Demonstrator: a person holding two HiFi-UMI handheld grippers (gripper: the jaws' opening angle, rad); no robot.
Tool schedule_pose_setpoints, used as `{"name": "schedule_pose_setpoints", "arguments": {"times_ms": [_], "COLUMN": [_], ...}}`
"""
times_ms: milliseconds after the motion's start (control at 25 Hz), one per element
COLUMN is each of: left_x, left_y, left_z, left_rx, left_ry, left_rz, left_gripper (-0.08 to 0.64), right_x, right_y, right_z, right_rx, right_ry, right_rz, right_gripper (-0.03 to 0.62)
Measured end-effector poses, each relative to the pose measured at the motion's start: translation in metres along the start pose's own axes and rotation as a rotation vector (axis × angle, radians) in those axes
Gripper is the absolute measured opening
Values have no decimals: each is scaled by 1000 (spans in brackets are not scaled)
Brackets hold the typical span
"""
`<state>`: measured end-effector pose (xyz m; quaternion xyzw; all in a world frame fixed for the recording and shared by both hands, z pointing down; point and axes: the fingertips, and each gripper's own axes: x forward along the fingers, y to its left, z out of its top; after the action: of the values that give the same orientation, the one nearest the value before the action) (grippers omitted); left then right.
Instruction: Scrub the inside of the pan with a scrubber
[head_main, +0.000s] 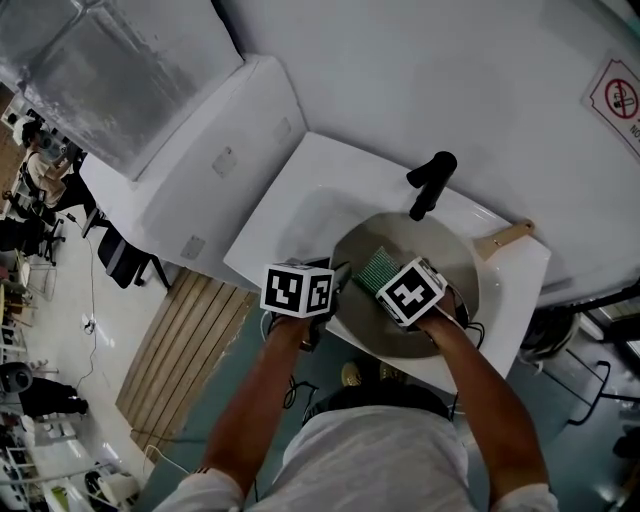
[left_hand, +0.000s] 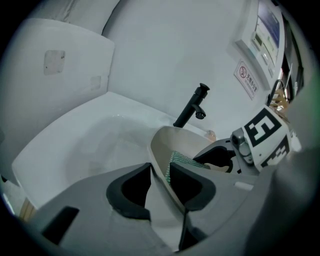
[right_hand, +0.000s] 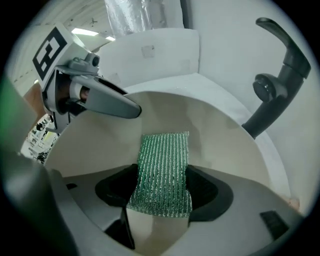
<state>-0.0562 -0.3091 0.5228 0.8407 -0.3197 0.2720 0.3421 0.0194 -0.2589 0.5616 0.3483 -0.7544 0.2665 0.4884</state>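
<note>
Right gripper (right_hand: 162, 189) clamps the green scrubber (right_hand: 164, 160) inside the pan (right_hand: 220, 135), left gripper (left_hand: 159, 187) pinches its rim; wall sign (head_main: 620, 98) unreadable.

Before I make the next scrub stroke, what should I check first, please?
1. Right tool shut on scrubber: ok.
2. Left tool shut on pan rim: ok.
3. Scrubber inside pan: ok.
4. Scrubber pressed flat on pan surface: cannot tell.
5. Pan sits in sink: ok.
6. Faucet apart from right tool: ok.
</note>
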Motion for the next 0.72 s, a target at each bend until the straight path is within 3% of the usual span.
{"name": "schedule_pose_setpoints", "arguments": {"times_ms": [440,720], "left_x": [0,0], "left_y": [0,-1], "left_z": [0,0], "left_rx": [-2,0], "left_ry": [-5,-5], "left_rz": [-4,-4], "left_gripper": [131,132], "right_x": [-18,-40], "right_y": [-43,-41], "right_z": [-28,-29], "right_rx": [34,10], "right_ry": [55,38], "right_rz": [-87,-103], "right_gripper": [304,304]}}
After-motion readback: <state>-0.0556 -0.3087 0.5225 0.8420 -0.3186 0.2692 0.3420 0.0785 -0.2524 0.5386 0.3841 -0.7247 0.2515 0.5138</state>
